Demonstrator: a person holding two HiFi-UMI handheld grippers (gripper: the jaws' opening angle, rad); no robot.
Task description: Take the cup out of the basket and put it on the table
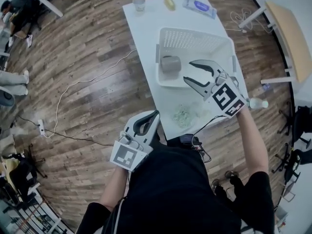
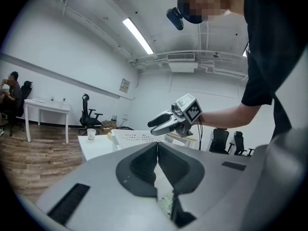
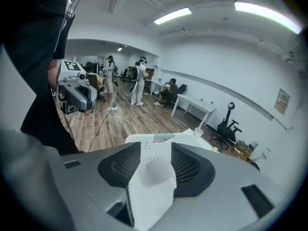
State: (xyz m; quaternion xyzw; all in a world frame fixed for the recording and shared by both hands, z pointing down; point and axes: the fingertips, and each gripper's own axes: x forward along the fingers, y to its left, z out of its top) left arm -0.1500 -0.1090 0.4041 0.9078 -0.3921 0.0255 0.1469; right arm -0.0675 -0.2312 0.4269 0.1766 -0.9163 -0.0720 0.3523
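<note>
Right hand-held gripper hovers over the white basket with its jaws spread and nothing between them. Grey cup sits inside the basket near its left wall, apart from the jaw tips and untouched. Left hand-held gripper has its jaws pressed together and empty, held off the desk's near edge, well apart from the basket. Paper cup, yellow item and blue packet lie at the desk's far end.
</note>
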